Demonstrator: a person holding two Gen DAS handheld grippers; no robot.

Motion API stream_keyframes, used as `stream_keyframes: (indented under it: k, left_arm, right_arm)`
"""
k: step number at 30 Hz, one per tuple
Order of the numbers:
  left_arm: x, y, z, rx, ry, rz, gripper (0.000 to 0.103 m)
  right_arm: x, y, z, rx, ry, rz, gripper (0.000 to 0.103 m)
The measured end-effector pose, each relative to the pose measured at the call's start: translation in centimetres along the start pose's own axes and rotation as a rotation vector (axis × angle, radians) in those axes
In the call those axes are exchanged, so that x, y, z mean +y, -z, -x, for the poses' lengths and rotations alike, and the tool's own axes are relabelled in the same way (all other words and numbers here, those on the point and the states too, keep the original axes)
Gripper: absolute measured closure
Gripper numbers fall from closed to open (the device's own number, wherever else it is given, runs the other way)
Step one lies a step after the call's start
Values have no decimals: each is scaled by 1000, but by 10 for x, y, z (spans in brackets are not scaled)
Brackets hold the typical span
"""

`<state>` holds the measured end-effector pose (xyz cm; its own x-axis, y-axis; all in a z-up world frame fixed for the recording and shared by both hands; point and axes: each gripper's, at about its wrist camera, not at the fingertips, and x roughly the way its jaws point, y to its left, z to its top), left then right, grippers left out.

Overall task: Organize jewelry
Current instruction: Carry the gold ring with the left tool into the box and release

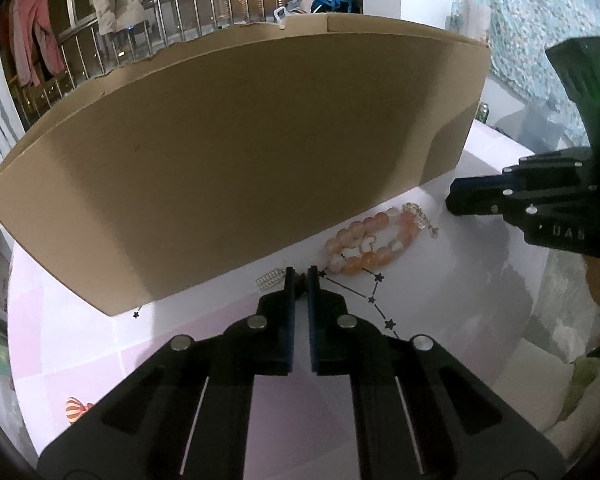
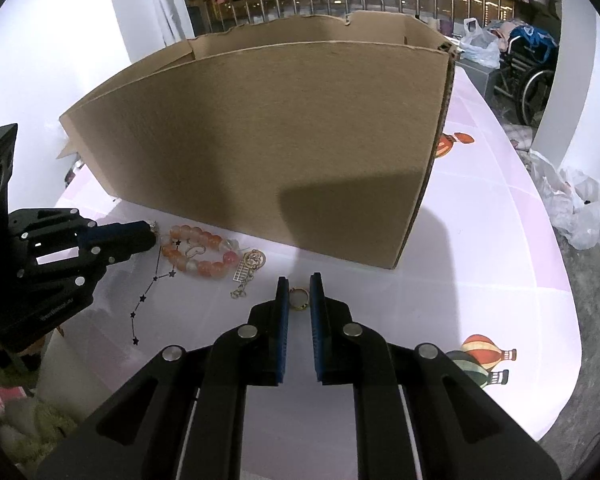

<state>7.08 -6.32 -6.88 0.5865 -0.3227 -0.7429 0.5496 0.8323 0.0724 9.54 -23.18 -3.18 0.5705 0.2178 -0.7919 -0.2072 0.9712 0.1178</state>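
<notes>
So the right gripper (image 2: 299, 280) is the one that matters here. Its jaws are pulled in to a narrow gap and pinching the little gold ring (image 2: 299, 298), which sits bottom centre of the right wrist view, low over the table (image 2: 480, 240).

The key relation is that the cardboard box (image 2: 260, 140) is straight ahead of those tips, filling the middle of the frame. Its near wall stands between the ring and the open top. My guess is the ring has to go up and over that wall rather than just forward.

The left gripper (image 1: 300, 276) is further left along the same wall, jaws basically closed. There's a small dark bit between its tips, but I honestly can't tell what it is, or if it's gripped. A silver charm (image 1: 269, 281) lies just left of them.

The beaded bracelet (image 2: 196, 252) lies between the two grippers, long axis running along the box wall. It's nearer the left one, so I'd leave it to that hand.
</notes>
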Motion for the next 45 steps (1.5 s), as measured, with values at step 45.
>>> stream_keyframes:
  k: [45]
  left_arm:
    - [25,-20,87,-237,-32,73,103]
  right_arm:
    - [13,-20,53,-174,-33,21,93]
